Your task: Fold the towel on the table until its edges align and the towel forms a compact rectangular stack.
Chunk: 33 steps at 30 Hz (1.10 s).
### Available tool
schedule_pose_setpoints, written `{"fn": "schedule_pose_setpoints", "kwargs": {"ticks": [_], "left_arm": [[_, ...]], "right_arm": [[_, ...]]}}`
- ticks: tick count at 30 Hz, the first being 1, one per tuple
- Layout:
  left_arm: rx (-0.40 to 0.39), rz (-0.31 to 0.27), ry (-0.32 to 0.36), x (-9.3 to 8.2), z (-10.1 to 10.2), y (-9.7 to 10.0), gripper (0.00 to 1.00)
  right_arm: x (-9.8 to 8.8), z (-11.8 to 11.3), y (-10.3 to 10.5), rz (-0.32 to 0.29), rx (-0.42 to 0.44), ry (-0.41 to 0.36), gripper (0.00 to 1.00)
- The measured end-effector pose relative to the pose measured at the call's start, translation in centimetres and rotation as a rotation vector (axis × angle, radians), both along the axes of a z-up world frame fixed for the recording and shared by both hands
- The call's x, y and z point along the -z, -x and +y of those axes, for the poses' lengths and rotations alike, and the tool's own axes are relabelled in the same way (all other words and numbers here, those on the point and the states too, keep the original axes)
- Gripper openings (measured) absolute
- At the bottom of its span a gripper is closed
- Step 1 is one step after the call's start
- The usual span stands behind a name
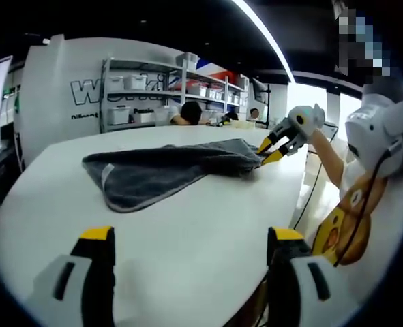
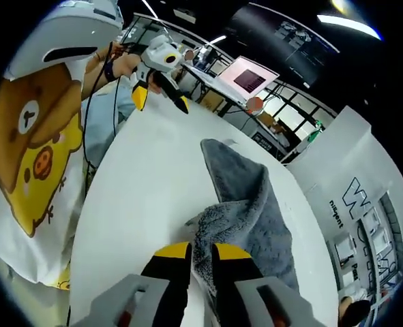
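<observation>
big "wo…" lettering, cut off, on the white wall panel (image 1: pixel 58 88).

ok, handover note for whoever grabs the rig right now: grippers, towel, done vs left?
Left gripper: open, holding nothing, hanging over bare white table short of the towel.
Right gripper: shut on one end of the grey towel, at the table edge nearest the person.
Towel: loosely doubled over, rumpled, edges not aligned.
Done: one end gripped.
Left: probably pick up the free end with the left gripper, match the edges, fold down to a compact rectangle.
</observation>
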<state>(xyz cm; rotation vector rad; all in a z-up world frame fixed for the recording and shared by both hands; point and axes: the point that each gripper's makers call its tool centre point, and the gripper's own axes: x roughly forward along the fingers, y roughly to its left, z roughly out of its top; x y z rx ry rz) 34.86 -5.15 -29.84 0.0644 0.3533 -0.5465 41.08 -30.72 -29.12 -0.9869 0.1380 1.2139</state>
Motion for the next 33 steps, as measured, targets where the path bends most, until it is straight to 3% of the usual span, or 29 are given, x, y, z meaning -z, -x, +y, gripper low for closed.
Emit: {"fn": "schedule_pose_setpoints", "kwargs": {"ticks": [12,19,27,33], "left_arm": [[-0.002,0.001,0.003,0.1,0.0,-0.1,0.97],[0.001,0.004,0.005,0.3,0.0,-0.4,0.97],[0.009,0.005,0.004,0.3,-0.2,-0.5,0.97],[0.004,0.005,0.008,0.2,-0.2,-0.4,0.97]], "right_arm": [[-0.4,-1.3,0.3,0.004,0.055,-0.042,0.18],[-1.0,-2.5,0.2,0.054,0.145,-0.160,0.26],[-0.9,-3.7,-0.1,0.117,0.208,-0.238,0.46],[-1.4,-4.5,-0.3,0.151,0.268,-0.305,0.54]]}}
